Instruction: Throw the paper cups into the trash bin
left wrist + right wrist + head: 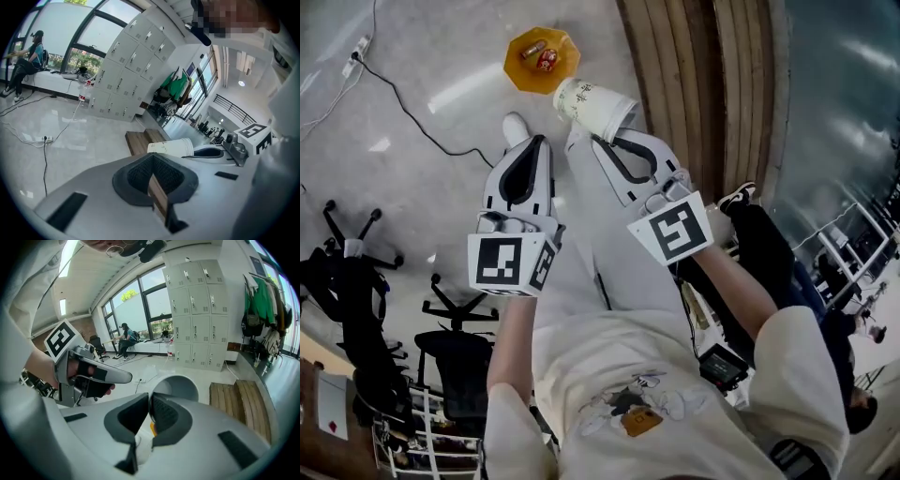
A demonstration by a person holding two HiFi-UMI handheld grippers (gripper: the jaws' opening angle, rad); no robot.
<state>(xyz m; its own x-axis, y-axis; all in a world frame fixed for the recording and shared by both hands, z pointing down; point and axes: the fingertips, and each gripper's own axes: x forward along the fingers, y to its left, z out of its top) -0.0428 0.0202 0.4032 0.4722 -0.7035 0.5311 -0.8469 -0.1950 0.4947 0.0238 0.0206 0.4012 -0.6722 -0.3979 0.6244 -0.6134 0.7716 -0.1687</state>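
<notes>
My right gripper (598,141) clamps the paper cup (592,105) by its wall over the orange trash bin's (520,77) near rim, left gripper (532,142) closed and empty; releasing off-centre here could drop it on the floor (412,187).

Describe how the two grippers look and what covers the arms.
The left gripper and right gripper are white moulded shells with black padded jaw linings; each carries a cube of black-and-white square markers. The person wears a white short-sleeved T-shirt with a cartoon print.
</notes>
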